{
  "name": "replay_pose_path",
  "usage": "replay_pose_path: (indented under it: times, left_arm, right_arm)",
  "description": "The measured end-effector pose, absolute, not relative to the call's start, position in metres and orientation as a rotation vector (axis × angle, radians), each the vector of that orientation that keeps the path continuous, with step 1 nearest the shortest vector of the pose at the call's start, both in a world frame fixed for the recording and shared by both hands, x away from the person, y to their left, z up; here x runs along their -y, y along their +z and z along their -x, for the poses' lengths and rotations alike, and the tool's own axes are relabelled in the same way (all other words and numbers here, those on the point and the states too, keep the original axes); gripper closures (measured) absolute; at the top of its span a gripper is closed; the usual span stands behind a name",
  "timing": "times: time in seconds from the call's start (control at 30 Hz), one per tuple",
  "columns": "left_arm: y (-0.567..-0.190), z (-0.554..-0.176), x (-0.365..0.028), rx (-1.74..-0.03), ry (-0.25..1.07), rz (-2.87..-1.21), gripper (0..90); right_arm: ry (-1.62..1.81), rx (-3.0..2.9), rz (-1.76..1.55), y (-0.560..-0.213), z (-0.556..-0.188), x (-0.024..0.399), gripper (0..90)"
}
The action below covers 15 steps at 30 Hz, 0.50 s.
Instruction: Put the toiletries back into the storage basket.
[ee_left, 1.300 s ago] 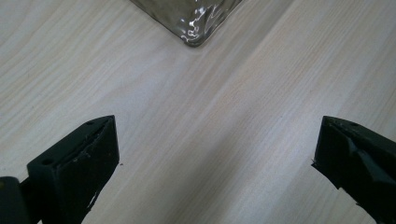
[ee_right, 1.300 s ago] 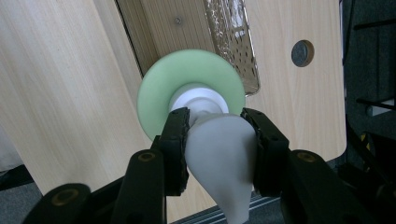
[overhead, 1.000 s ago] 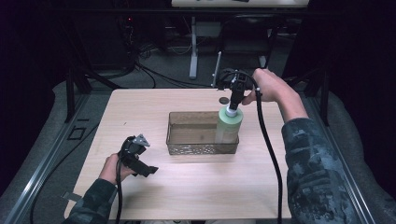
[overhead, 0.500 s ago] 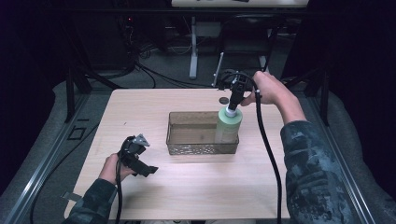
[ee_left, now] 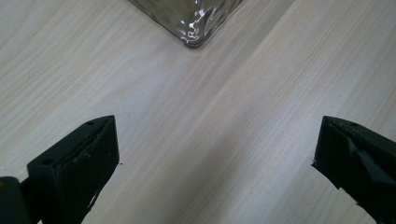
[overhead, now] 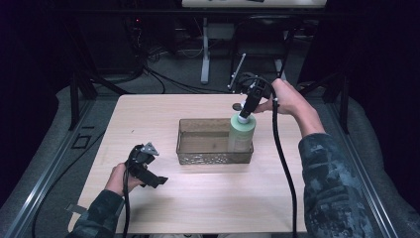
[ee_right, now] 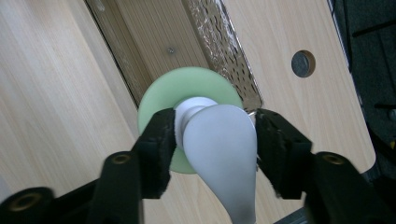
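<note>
Your right gripper (overhead: 246, 110) stands over the pale green pump bottle (overhead: 241, 134), upright at the 3 o'clock end of the clear patterned plastic bin (overhead: 198, 156). The right gripper view shows its jaws have just been opening: the white pump head (ee_right: 219, 140) sits between them, the left pad touching, the right clear. Your left gripper (ee_left: 215, 158) hovers wide apart, empty, at 7 o'clock above the light wooden table (overhead: 148, 114).

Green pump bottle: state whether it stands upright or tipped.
Upright: the green pump bottle stands vertical in the clear bin's right end, pump head up.
</note>
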<state>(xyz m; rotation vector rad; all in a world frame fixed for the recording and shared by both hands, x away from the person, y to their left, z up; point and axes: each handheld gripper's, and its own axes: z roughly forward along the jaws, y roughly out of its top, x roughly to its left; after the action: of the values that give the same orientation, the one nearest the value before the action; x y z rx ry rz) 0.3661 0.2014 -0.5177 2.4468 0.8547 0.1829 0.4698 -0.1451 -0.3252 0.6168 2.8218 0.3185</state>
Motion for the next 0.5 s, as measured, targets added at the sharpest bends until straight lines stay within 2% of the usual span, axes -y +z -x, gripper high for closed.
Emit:
replay_pose_path:
  times: [0.2,0.5]
  left_arm:
    - [-0.518,-0.366,-0.201,-0.854,0.183,-2.448,0.0]
    - [-0.518,-0.366,-0.201,-0.854,0.187,-2.445,0.0]
  right_arm:
    - [0.382,-2.796,-0.674,-0.325,-0.468,0.152,15.9]
    - [0.501,-2.741,-0.707,-0.317,-0.456,0.161,4.6]
